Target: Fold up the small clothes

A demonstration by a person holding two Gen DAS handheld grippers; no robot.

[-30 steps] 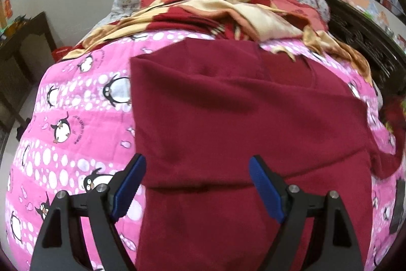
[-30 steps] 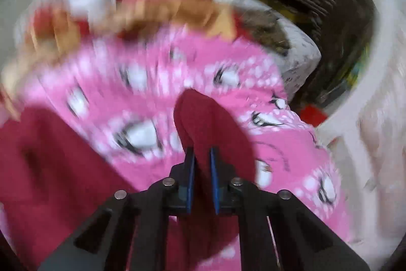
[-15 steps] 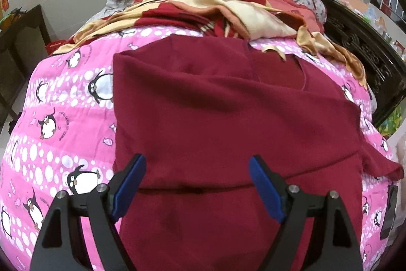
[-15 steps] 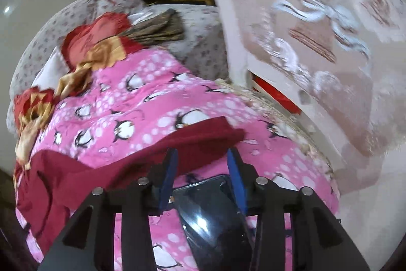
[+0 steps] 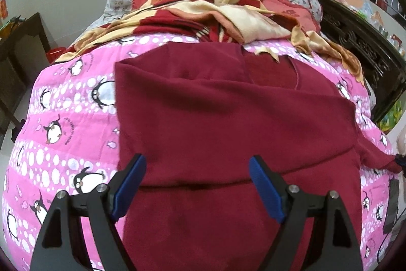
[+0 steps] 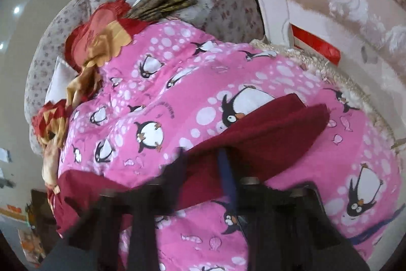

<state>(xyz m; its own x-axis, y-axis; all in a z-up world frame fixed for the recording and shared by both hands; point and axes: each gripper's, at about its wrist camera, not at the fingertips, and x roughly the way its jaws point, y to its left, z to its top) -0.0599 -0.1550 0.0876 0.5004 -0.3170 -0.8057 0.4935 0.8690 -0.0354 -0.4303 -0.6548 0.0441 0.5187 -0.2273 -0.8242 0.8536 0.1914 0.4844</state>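
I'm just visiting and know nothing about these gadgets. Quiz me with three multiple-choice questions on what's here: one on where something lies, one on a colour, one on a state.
1. Where does the dark red fleece garment lie?
A. on the pink penguin-print quilt
B. on the floor
C. on a chair

2. What colour are the left gripper finger pads?
A. green
B. blue
C. white

3. How does the left gripper stand?
A. shut on the garment
B. shut on nothing
C. open over the garment

Answers:
1 A: pink quilt shows around the garment's edges.
2 B: both pads are blue.
3 C: the fingers stand wide apart with cloth showing between them.
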